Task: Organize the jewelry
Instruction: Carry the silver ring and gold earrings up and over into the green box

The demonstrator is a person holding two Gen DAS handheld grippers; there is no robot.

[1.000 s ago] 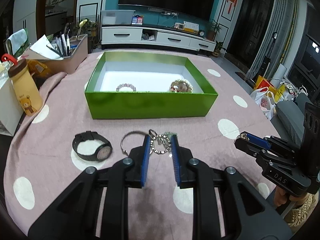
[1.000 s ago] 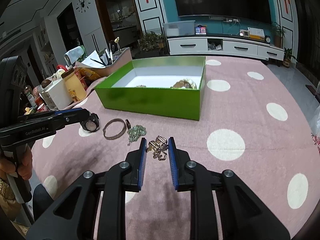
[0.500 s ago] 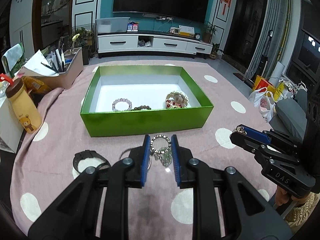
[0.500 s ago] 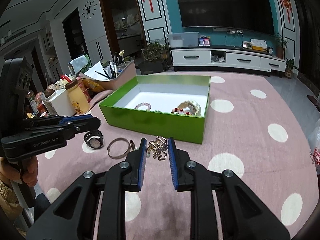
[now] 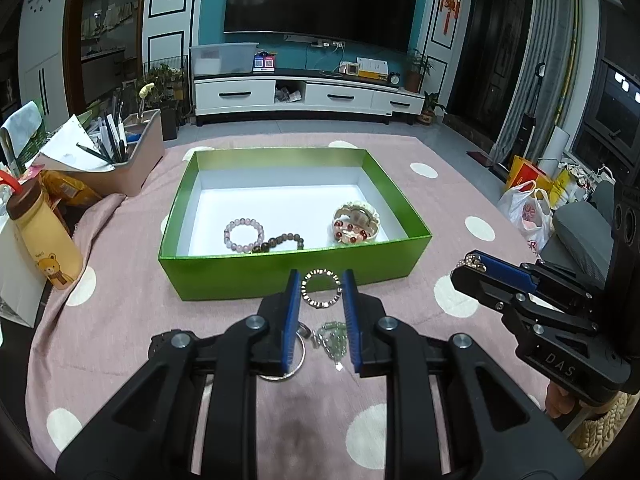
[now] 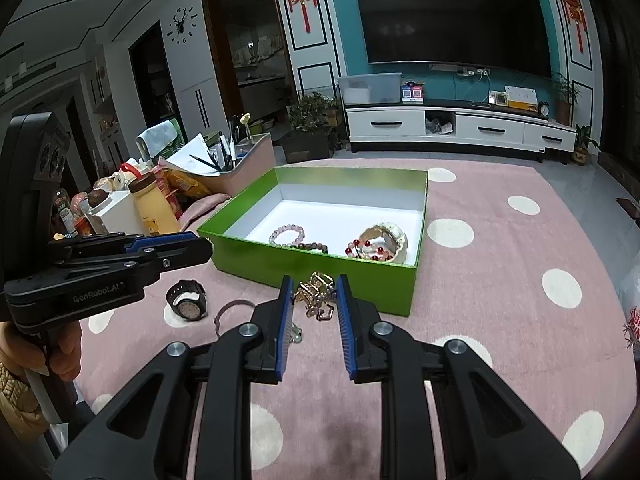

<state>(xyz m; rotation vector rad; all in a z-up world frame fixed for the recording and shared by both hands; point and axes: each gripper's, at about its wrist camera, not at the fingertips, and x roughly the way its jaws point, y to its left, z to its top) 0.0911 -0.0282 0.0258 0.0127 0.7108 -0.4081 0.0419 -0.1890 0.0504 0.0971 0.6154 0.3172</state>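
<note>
I have raised both claws off the pink dotted tabletop [image 5: 460,196] toward the green rectangular cardboard box [image 5: 248,280]: left claw [image 5: 321,288] clamps a beaded silver ring bracelet [image 5: 321,289], right claw [image 6: 313,294] clamps a tangled gold chain bracelet [image 6: 316,292], both just before the box's near wall.

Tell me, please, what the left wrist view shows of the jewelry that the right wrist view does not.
Only the left wrist view shows the silver beaded ring clamped in the left gripper and the green bead strand on the cloth. Only the right wrist view shows the black watch and the gold chain piece in the right gripper. Both show the green box and its pink bead bracelet.
</note>
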